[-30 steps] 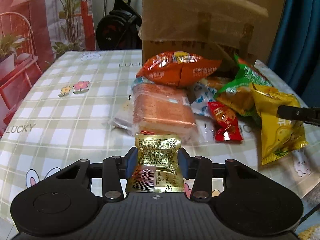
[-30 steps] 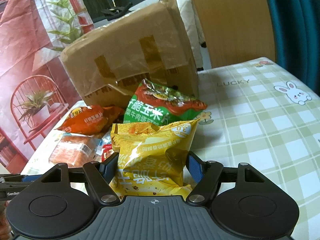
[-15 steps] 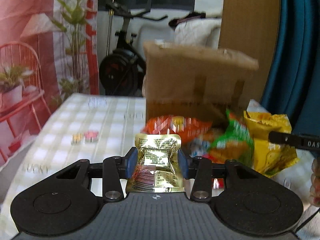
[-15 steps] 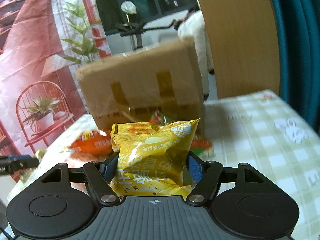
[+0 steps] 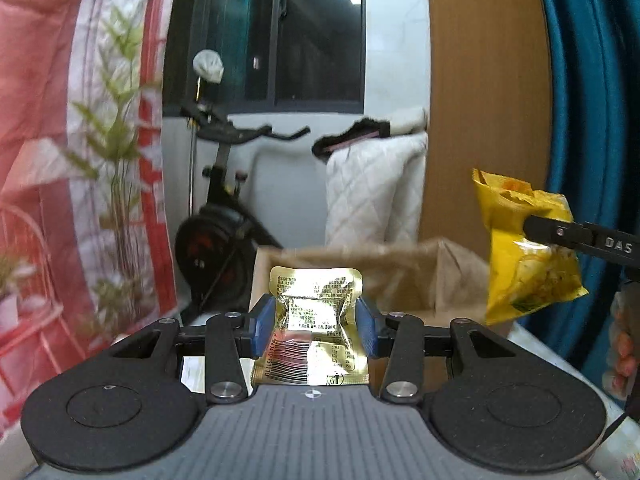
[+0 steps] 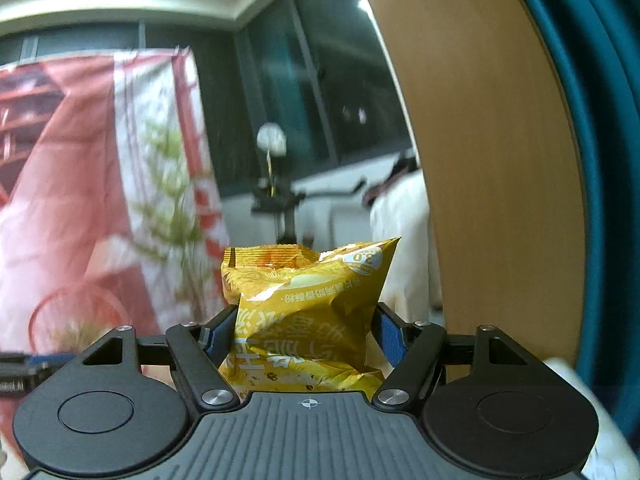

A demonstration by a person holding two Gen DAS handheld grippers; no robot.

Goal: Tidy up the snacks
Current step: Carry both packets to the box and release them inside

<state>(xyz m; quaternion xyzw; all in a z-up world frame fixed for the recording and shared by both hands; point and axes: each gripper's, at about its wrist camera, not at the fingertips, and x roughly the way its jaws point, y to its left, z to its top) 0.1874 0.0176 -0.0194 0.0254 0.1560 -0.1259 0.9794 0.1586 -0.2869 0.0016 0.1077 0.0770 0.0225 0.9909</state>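
My left gripper point(image 5: 315, 322) is shut on a small gold foil snack packet point(image 5: 314, 316) and holds it up in the air. Behind it lies the open top of the brown cardboard box point(image 5: 400, 272). My right gripper point(image 6: 306, 330) is shut on a yellow chip bag point(image 6: 308, 308), also lifted high. The same yellow bag point(image 5: 524, 248) shows at the right of the left wrist view, pinched by the right gripper's black finger point(image 5: 580, 238). The other snacks and the table are out of sight.
An exercise bike point(image 5: 224, 216), a white quilted cushion point(image 5: 372, 196), a wooden panel point(image 5: 484, 100) and a blue curtain point(image 5: 592, 120) stand behind the box. A red patterned backdrop point(image 6: 80, 200) hangs at the left.
Both grippers have risen with their packets. The table and the snack pile have dropped out of view, and the box now shows its open top from above.
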